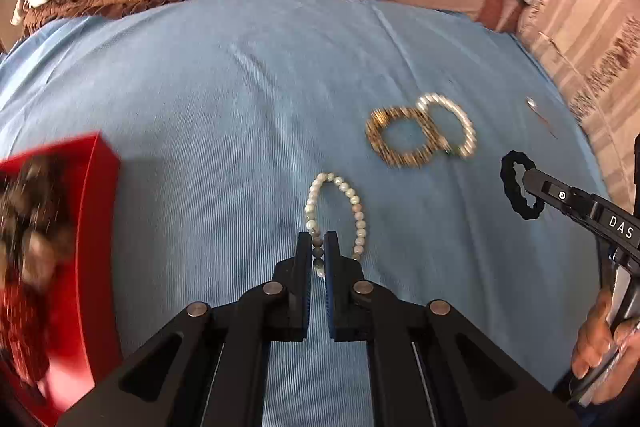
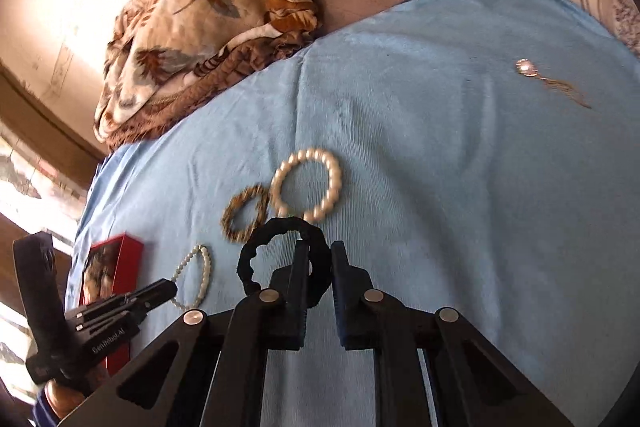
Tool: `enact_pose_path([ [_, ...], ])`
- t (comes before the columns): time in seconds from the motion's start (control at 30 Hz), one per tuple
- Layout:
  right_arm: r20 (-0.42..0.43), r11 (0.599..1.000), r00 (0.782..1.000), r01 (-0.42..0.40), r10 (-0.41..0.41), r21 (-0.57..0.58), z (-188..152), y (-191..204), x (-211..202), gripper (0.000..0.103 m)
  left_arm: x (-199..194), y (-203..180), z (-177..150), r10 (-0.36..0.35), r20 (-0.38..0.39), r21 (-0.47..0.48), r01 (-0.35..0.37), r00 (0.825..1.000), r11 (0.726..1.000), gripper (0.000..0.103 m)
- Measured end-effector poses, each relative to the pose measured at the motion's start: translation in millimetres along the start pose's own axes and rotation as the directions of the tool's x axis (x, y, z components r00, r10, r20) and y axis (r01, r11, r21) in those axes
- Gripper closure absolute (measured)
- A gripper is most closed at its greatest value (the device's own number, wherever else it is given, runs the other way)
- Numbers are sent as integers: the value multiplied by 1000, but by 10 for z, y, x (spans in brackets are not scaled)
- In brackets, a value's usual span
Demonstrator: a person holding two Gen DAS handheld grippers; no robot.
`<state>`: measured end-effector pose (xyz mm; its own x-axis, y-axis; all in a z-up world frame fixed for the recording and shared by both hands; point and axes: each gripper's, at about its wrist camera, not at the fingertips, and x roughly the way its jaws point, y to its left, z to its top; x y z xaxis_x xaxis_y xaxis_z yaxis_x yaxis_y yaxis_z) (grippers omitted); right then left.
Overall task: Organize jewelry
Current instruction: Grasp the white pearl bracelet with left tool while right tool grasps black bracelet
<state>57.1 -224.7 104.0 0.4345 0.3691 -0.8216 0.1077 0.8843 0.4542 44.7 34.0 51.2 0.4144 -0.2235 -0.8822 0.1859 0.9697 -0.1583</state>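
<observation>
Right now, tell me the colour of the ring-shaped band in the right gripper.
Black. The scrunchie-like band shows best in the right wrist view, pinched in the right gripper.

Both grippers are matte black. The left gripper (image 1: 318, 245) has two flat fingers faced with ribbed blue pads (image 1: 330, 267), hinged on angular link arms with triangular cut-outs — round silver pins (image 1: 275, 287) mark each joint. The right gripper (image 2: 320, 255) is built the same way, with silver pins (image 2: 374, 295) too. White lettering runs along the side of each tool. A dark blue sleeve (image 2: 40, 409) edge shows at the left wrist.
</observation>
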Motion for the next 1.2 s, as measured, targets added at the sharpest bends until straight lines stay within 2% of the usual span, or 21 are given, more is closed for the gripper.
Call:
enact_pose_path([
  [0.1, -23, 1000, 1000, 12, -13, -22, -216, -21, -143, 90, -36, 14, -188, -17, -20, 7, 17, 1000, 1000, 97],
  [0.2, -44, 996, 996, 81, -82, -37, -362, -50, -157, 88, 42, 27, -298, 24, -46, 18, -24, 999, 1000, 97],
  [0.3, -31, 994, 994, 104, -105, -30, -369, -61, -136, 69, -15, 48, -326, 35, -17, 4, -35, 999, 999, 97],
  [0.33, -21, 994, 994, 104, -104, -29, -366, -64, -142, 59, -49, 48, -329, 38, -6, 6, -38, 999, 999, 97],
  [0.37, -12, 994, 994, 104, -105, -28, -361, -64, -145, 54, -65, 59, -322, 37, -1, 7, -37, 999, 999, 97],
  [0.4, -9, 994, 994, 108, -108, -29, -354, -67, -141, 54, -80, 61, -322, 37, 2, 8, -37, 999, 999, 97],
  [0.47, -16, 993, 993, 116, -117, -26, -344, -81, -121, 54, -89, 68, -317, 47, 1, 10, -47, 999, 999, 95],
  [0.6, -44, 989, 988, 145, -145, -10, -341, -163, -92, 54, -18, 99, -296, 67, -2, 5, -67, 998, 998, 83],
  [0.67, -53, 987, 986, 159, -159, -11, -342, -176, -64, 54, 37, 105, -291, 77, 0, 11, -77, 997, 997, 83],
  [0.73, -63, 985, 983, 168, -169, -27, -349, -159, -26, 54, 58, 60, -283, 88, 17, 30, -89, 996, 996, 79],
  [0.8, -65, 979, 979, 191, -196, -66, -365, -100, 5, 54, 63, 28, -298, 82, 25, 38, -83, 996, 996, 68],
  [0.93, -57, 958, 965, 247, -257, -142, -413, 17, 59, 54, 93, -64, -332, 119, 57, 72, -123, 991, 990, 65],
  [1.0, -51, 942, 953, 284, -298, -181, -441, 65, 82, 58, 92, -80, -335, 126, 62, 71, -131, 990, 989, 65],
  [1.07, -43, 925, 942, 318, -333, -207, -463, 75, 94, 70, 88, -84, -338, 132, 63, 64, -136, 989, 989, 65],
  [1.13, -36, 911, 931, 345, -362, -228, -476, 89, 101, 77, 82, -93, -338, 148, 67, 61, -153, 987, 986, 75],
  [1.17, -34, 907, 929, 350, -367, -233, -469, 98, 107, 82, 79, -106, -339, 155, 69, 65, -159, 986, 985, 89],
  [1.2, -35, 910, 931, 345, -362, -231, -462, 95, 107, 86, 78, -125, -337, 154, 68, 69, -159, 986, 985, 98],
])
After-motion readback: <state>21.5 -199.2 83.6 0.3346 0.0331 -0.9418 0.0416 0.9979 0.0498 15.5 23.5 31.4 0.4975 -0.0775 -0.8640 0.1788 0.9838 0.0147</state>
